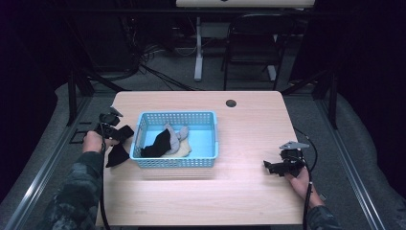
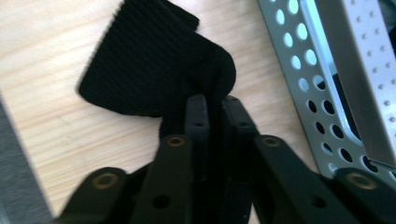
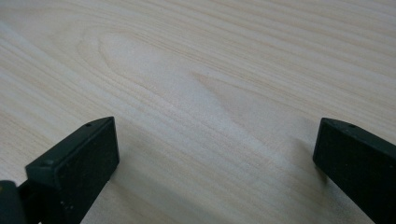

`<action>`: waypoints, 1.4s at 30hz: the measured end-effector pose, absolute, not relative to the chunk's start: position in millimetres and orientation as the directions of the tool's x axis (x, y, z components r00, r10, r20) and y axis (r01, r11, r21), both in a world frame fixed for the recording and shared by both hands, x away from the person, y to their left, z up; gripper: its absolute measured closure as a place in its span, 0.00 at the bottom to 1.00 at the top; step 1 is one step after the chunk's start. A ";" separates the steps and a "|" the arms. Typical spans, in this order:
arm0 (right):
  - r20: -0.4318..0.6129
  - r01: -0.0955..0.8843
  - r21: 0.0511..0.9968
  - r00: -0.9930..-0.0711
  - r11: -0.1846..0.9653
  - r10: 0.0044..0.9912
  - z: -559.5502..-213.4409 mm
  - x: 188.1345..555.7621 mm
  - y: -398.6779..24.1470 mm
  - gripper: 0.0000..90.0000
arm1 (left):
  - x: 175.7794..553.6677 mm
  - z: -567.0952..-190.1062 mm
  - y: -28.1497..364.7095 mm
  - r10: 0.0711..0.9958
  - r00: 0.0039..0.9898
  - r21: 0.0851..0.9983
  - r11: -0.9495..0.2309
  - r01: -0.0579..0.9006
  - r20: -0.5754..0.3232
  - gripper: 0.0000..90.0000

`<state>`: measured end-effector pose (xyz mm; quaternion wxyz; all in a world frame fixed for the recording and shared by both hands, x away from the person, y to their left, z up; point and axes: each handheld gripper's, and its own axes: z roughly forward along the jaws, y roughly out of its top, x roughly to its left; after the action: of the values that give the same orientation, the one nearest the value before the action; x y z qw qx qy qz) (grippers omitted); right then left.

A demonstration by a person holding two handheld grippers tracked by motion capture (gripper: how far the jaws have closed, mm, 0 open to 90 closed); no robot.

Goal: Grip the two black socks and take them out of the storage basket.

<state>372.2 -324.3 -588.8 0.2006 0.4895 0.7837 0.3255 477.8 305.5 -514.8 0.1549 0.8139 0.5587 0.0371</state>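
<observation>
At the left edge of the bench (image 1: 249, 191) I have my left hand (image 1: 91, 142) around the left gripper (image 1: 111, 128), and its jaws are pinched together on a black sock (image 1: 118, 148) that lies on the wood just outside the basket's left wall. In the left gripper view the two jaws stand almost touching with a fold of that black sock (image 2: 154, 60) caught between them, the ribbed fabric spreading up and to the left over the bench top, and the perforated wall of the basket (image 2: 303, 79) running close by on the right. Moving on, the light blue basket (image 1: 177, 162) sits on the left half of the bench, nearer the far edge than the near one. Inside it I see another black sock (image 1: 155, 146) lying toward the left front corner, a grey sock (image 1: 175, 136) draped next to it near the middle, and a pale cream piece (image 1: 184, 149) partly under both; I cannot tell what that last item is. Beyond the basket a small dark round hole (image 1: 231, 103) marks the bench near its far edge. Toward the right edge, my right hand (image 1: 301, 179) holds the right gripper (image 1: 270, 166) low over bare wood, well apart from the basket. In the right gripper view its jaws stand wide apart with nothing between them but the wood grain of the bench (image 3: 201, 93).
</observation>
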 end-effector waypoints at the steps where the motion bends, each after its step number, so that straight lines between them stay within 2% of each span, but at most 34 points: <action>1: 0.002 0.637 0.706 -0.439 0.310 0.898 -588.8 372.2 -324.4 0.00 | 476.7 -512.8 306.2 0.920 0.373 0.295 -0.327 0.898 -0.118 0.79; 7: 0.004 0.637 0.707 -0.438 0.307 0.899 -588.9 372.2 -324.2 0.00 | 467.8 -484.2 314.9 0.925 0.366 0.365 -0.305 0.879 -0.108 0.44; 11: 0.002 0.637 0.707 -0.438 0.308 0.899 -588.9 372.2 -324.3 0.00 | 461.9 -460.5 314.7 0.921 0.376 0.417 -0.302 0.857 -0.106 0.30; 15: 0.005 0.637 0.707 -0.439 0.308 0.898 -588.9 372.2 -324.3 0.00 | 455.7 -439.8 305.0 0.907 0.409 0.474 -0.317 0.822 -0.102 0.20; 23: 0.004 0.637 0.707 -0.439 0.308 0.898 -588.9 372.2 -324.3 0.00 | 449.0 -424.1 259.9 0.844 0.528 0.514 -0.415 0.751 -0.089 0.12; 32: 0.004 0.637 0.707 -0.438 0.307 0.899 -589.0 372.2 -324.2 0.00 | 459.4 -448.8 214.0 0.807 0.579 0.477 -0.467 0.745 -0.115 0.05; 38: 0.005 0.636 0.708 -0.439 0.307 0.899 -589.0 372.2 -324.2 0.00 | 469.5 -471.6 199.2 0.806 0.571 0.433 -0.464 0.773 -0.155 0.05; 42: 0.004 0.637 0.706 -0.441 0.310 0.898 -588.8 372.2 -324.4 0.00 | 475.4 -482.1 189.0 0.813 0.567 0.403 -0.479 0.780 -0.131 0.13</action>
<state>372.2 -324.4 -588.8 0.2005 0.4894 0.7840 0.3250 475.4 189.0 -482.1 0.2137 0.8590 0.4636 0.0392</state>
